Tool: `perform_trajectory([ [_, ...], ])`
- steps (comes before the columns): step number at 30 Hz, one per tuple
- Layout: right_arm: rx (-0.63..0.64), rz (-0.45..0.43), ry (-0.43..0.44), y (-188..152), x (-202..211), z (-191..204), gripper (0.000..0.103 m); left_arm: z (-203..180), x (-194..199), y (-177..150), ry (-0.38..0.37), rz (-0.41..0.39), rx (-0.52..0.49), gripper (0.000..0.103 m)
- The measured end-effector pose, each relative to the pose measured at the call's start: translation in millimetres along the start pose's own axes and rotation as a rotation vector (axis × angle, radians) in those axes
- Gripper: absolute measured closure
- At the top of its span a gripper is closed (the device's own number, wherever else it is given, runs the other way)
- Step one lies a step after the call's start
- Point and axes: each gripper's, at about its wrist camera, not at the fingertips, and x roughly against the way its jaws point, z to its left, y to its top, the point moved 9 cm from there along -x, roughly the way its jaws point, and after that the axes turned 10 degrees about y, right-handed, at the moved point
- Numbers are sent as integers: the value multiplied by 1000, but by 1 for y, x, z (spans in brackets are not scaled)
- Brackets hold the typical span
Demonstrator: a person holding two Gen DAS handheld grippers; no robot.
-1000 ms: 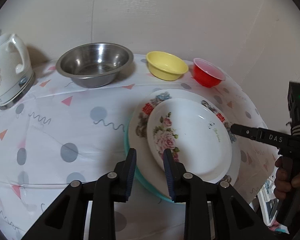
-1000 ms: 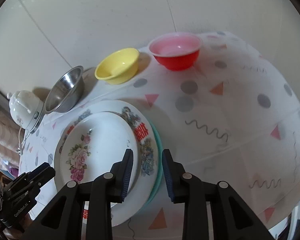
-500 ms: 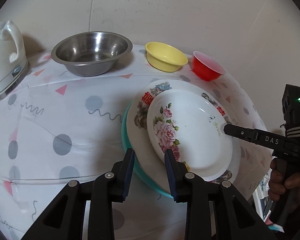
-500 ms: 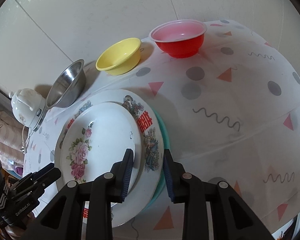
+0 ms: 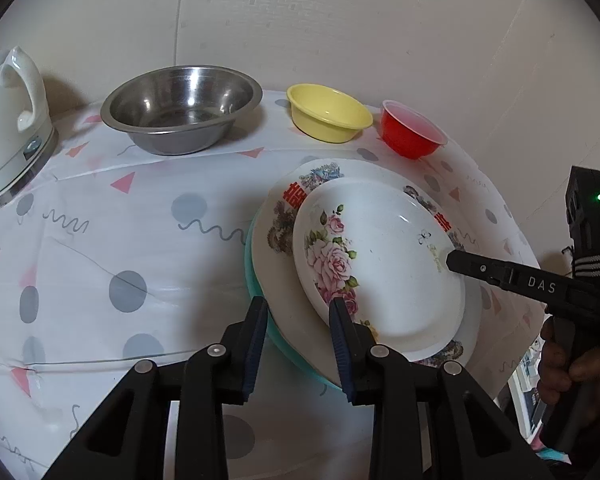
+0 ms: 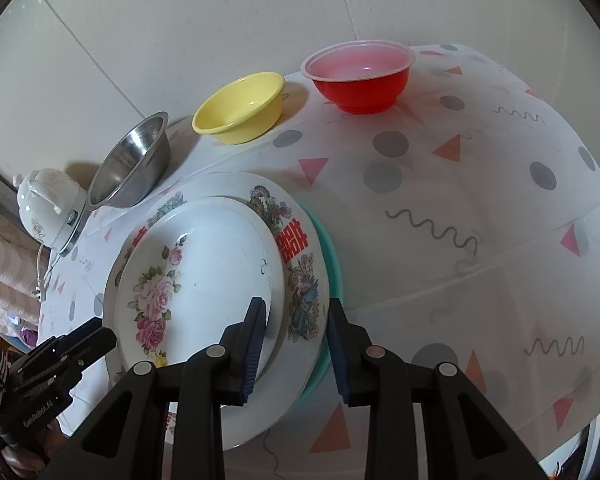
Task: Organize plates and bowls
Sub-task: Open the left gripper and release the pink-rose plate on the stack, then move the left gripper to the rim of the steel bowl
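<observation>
A stack of three plates sits on the table: a white rose-patterned plate (image 5: 380, 256) on a larger patterned plate (image 5: 288, 216) on a teal plate (image 5: 256, 280). The stack also shows in the right wrist view, with the rose plate (image 6: 204, 276) on top. A steel bowl (image 5: 180, 108), a yellow bowl (image 5: 328, 116) and a red bowl (image 5: 412, 132) stand along the back. My left gripper (image 5: 298, 316) is open, its jaws astride the stack's near-left rim. My right gripper (image 6: 294, 316) is open, astride the stack's opposite rim.
A white electric kettle (image 5: 8, 120) stands at the far left on the patterned tablecloth (image 5: 100, 240). A wall runs close behind the bowls. The table edge drops off at the right, past the red bowl.
Both grippers have moved in closer to the plate stack, so their open jaws now straddle its rim. The plates and bowls have not moved.
</observation>
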Motion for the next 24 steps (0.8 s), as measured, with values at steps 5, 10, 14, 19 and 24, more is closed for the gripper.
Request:
perform_trajectory([
  [5,-3,5,-12,-2,2,0,70,1,4,-3,-4,-1,-9,72],
  [10,9,0,-35,-3,3,1,69,8,6,-6,1,7,1,72],
  [14,25,-9,-55,-2,6,2,69,13,7,-8,9,13,5,71],
  [19,51,-41,-82,9,13,2,69,21,9,-8,22,11,20,69],
  [24,79,-49,-53,21,13,13,69,37,9,-5,42,18,73,69],
])
